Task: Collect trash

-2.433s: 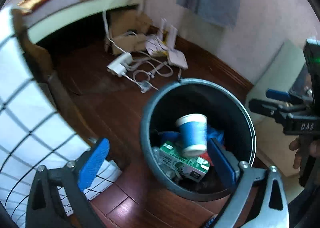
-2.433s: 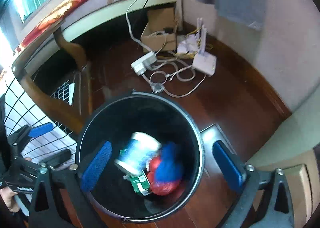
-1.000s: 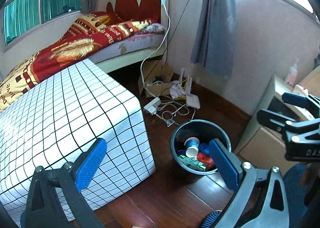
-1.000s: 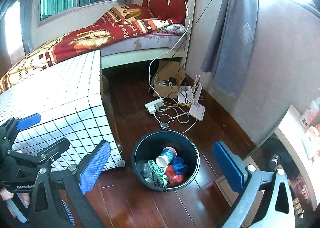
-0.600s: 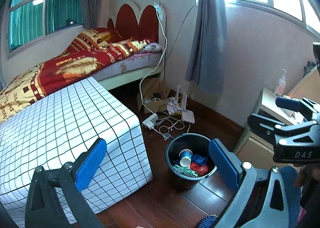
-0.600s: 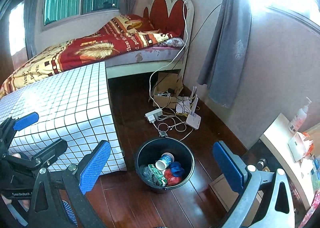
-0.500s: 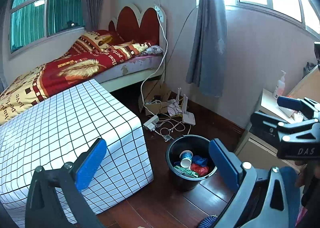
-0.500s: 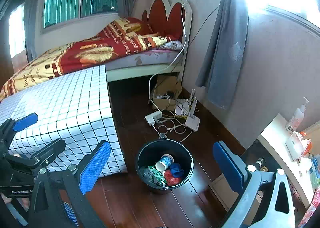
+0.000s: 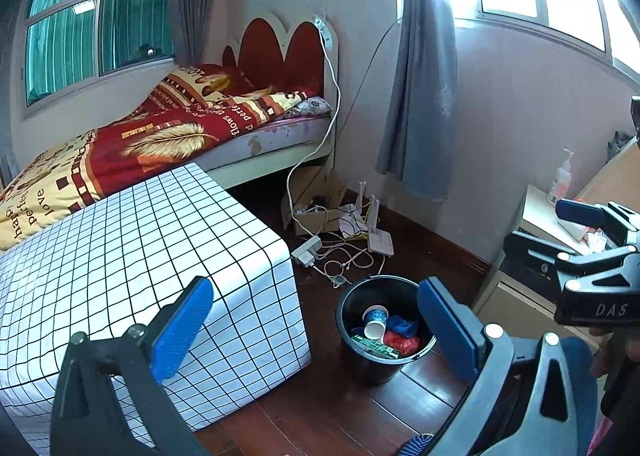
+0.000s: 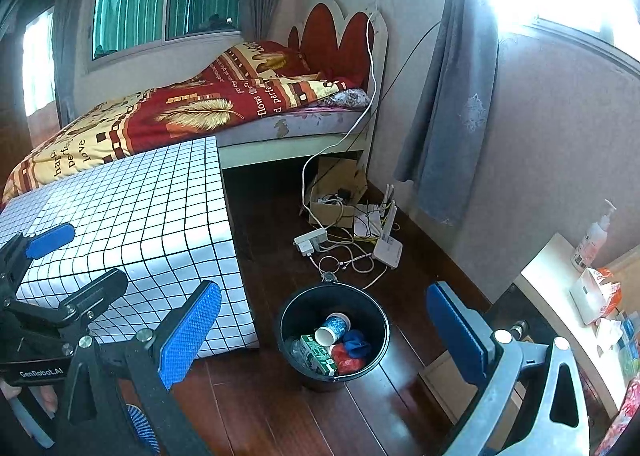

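Trash sits gathered in the round black plastic bin [image 10: 334, 330] on the dark glossy wood floor [image 10: 276, 408], at about six o'clock in the right wrist view: a white-and-blue paper cup [image 10: 332, 328] lying on its side, a green printed carton [image 10: 316, 354], crumpled red plastic [image 10: 345, 356] and a soft blue wad [image 10: 357, 338]. Both tools hang high above it, empty. The left gripper [image 9: 316, 330] has its blue textured pads spread wide, and the right gripper [image 10: 324, 330] is just as wide.

Judging by this, the dropping step looks finished, and the next move calls for scanning for leftovers. The white table with a black grid cloth [image 9: 120, 256] at nine o'clock looks bare, though its far side is hard to read. White cables and a router [image 10: 386, 246] at twelve o'clock are probably not rubbish.
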`<state>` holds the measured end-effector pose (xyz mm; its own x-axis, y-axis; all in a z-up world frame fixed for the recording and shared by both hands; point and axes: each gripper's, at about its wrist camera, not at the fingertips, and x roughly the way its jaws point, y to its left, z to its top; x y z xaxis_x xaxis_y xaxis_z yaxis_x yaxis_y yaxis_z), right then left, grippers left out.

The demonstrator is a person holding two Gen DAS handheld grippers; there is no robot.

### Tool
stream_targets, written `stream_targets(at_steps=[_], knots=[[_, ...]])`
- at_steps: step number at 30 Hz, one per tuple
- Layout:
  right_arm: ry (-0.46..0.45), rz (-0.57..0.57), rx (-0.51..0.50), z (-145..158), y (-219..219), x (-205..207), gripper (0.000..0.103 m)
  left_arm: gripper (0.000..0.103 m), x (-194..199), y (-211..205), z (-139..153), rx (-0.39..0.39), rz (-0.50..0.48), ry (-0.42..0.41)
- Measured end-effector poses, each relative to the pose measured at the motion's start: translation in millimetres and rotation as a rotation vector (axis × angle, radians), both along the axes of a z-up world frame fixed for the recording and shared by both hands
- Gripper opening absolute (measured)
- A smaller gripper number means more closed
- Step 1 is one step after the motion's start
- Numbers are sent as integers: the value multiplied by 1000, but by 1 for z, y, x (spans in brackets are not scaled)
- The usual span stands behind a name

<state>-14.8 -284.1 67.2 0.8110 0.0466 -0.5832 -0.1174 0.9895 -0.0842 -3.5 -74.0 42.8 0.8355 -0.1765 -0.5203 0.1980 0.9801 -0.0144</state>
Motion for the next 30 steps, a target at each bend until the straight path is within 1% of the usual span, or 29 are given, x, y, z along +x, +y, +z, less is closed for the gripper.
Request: stream_targets(at_steps=[6,30], knots=[[-2,-3,0,-1,-2,0,103,102,0,0,2,-6,-4,-3],[0,-10,-7,-1,-2,-1,103,102,0,-2,3,12,-13,-7]])
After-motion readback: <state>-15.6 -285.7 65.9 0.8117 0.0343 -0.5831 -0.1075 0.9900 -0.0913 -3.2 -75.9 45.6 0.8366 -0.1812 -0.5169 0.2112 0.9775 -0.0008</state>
